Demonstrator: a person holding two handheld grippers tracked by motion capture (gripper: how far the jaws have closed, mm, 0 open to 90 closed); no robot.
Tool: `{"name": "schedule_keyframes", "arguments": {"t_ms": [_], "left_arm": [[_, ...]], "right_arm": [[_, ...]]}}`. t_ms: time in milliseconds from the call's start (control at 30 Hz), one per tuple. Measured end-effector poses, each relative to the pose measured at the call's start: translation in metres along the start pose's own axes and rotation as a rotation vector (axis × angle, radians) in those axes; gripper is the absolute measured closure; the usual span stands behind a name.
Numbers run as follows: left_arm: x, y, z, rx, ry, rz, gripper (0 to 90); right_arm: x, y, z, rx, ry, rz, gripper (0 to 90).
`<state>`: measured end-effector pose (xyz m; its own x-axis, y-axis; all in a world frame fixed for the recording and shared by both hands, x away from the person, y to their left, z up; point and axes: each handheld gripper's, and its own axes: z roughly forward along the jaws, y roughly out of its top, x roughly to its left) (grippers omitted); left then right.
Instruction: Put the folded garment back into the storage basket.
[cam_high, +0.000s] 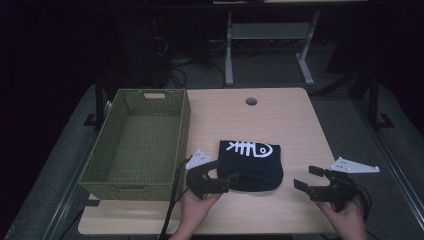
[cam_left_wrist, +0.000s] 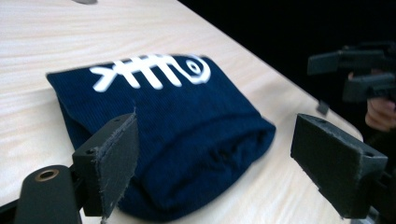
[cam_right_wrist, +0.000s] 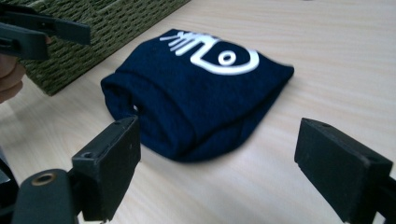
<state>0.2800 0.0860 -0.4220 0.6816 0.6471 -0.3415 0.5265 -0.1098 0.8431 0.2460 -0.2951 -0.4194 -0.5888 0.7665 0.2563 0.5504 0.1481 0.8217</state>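
Lying folded near the front middle of the desk (cam_high: 280, 115), the dark blue cloth (cam_high: 251, 162) shows a white fish-bone print on top. The left tongs (cam_high: 212, 172) stand apart at its near left edge, one jaw perhaps just brushing the fold, though blur hides this. The right tongs (cam_high: 306, 177) stand apart too, with bare desk between them and the cloth. A green basket (cam_high: 135, 145) borders the left.

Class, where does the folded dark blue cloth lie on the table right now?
In the high view, the folded cloth lies near the table's front edge, just right of the green basket, between both grippers.
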Motion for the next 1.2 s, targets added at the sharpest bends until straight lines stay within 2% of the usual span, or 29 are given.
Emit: {"name": "schedule_keyframes", "arguments": {"t_ms": [133,200,300,333,400,433,467,500,533,567,633,833,900,933,967,1000,1200], "left_arm": [[0.003,0.002,0.009,-0.004,0.025,-0.019,14.5],[0.007,0.005,0.02,-0.008,0.047,-0.039,14.5],[0.009,0.006,0.026,-0.004,0.062,-0.055,14.4],[0.014,0.006,0.032,-0.002,0.083,-0.083,14.5],[0.019,0.005,0.036,0.0,0.096,-0.118,14.5],[0.019,0.005,0.036,0.0,0.096,-0.118,14.5],[0.025,0.004,0.039,0.004,0.109,-0.155,14.5],[0.025,0.004,0.039,0.004,0.109,-0.155,14.5],[0.028,0.002,0.042,0.015,0.129,-0.166,14.5],[0.028,0.002,0.042,0.015,0.129,-0.166,14.5],[0.035,0.001,0.046,0.024,0.152,-0.188,14.8],[0.047,-0.004,0.052,0.048,0.156,-0.256,15.8],[0.048,-0.005,0.055,0.052,0.154,-0.265,15.9],[0.05,-0.007,0.056,0.05,0.142,-0.293,16.7],[0.05,-0.007,0.056,0.05,0.142,-0.293,17.9],[0.053,-0.008,0.058,0.049,0.151,-0.314,18.7],[0.056,-0.01,0.061,0.069,0.166,-0.33,21.5]], "right_arm": [[-0.001,0.017,0.014,0.013,0.005,-0.012,14.1],[-0.005,0.024,0.024,0.027,0.01,-0.017,14.1],[-0.011,0.029,0.036,0.042,0.02,0.0,14.3],[-0.015,0.03,0.042,0.052,0.017,0.007,14.3],[-0.019,0.032,0.049,0.073,0.015,0.031,14.3],[-0.019,0.032,0.049,0.073,0.015,0.031,14.3],[-0.024,0.033,0.059,0.098,-0.002,0.036,14.5],[-0.024,0.033,0.059,0.098,-0.002,0.036,14.5],[-0.029,0.032,0.069,0.118,0.001,0.05,14.8],[-0.029,0.032,0.069,0.118,0.001,0.05,14.8],[-0.035,0.029,0.082,0.151,0.006,0.08,15.9],[-0.039,0.027,0.095,0.173,-0.001,0.101,17.2],[-0.041,0.026,0.099,0.178,0.007,0.114,18.5],[-0.044,0.024,0.102,0.19,0.019,0.127,20.9],[-0.044,0.024,0.102,0.19,0.019,0.127,20.9],[-0.047,0.023,0.105,0.194,0.028,0.149,22.5],[-0.049,0.021,0.109,0.192,0.036,0.167,28.3]]}}
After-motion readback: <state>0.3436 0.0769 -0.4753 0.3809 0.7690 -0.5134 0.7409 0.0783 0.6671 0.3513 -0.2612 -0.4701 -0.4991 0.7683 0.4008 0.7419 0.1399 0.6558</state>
